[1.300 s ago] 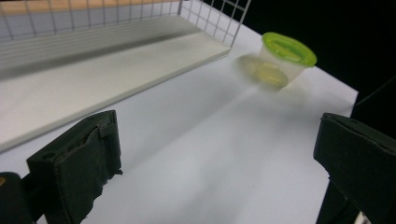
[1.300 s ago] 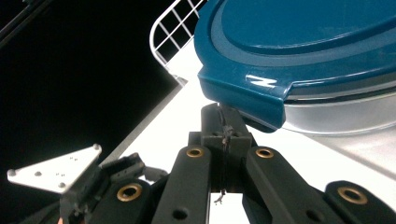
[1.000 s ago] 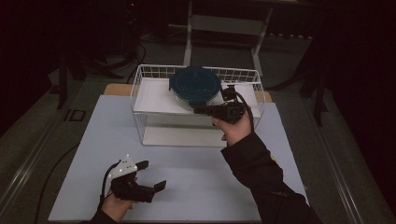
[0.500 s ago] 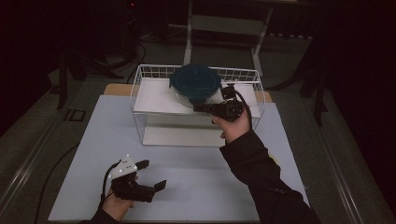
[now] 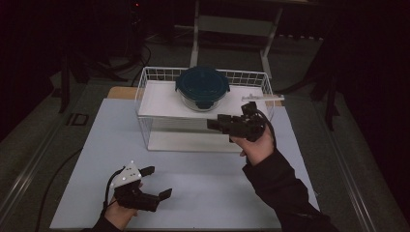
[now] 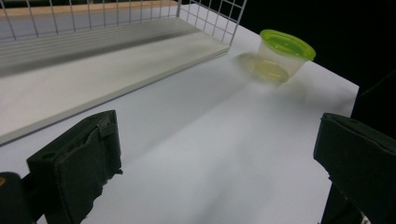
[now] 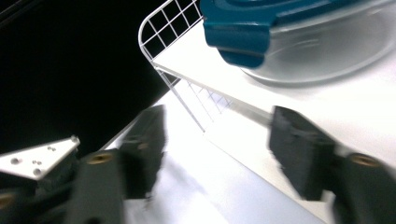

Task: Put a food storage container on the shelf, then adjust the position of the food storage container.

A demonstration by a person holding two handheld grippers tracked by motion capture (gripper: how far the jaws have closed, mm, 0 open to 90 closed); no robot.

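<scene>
A glass container with a dark teal lid [image 5: 202, 87] stands on the top shelf of a white wire rack [image 5: 154, 104]; the right gripper view has it close ahead [image 7: 303, 32]. My right gripper [image 5: 217, 122] hovers just in front of that shelf, apart from the container. Its jaws have just been opening and nothing is between them [image 7: 217, 135]. My left gripper [image 5: 158, 181] rests low over the near left of the table, open and empty [image 6: 217, 135]. In the left gripper view a clear cup with a green lid [image 6: 280, 56] stands on the table beyond the rack's corner.
The rack has a lower white shelf [image 6: 93, 70] at table level. The pale table top [image 5: 203, 193] stretches between the two grippers. A dark floor and metal stands [image 5: 232, 29] lie behind the table.
The right gripper, shut at the container's edge before, has opened and drawn back toward the near side. The container stays on the shelf. The left gripper has not moved.
</scene>
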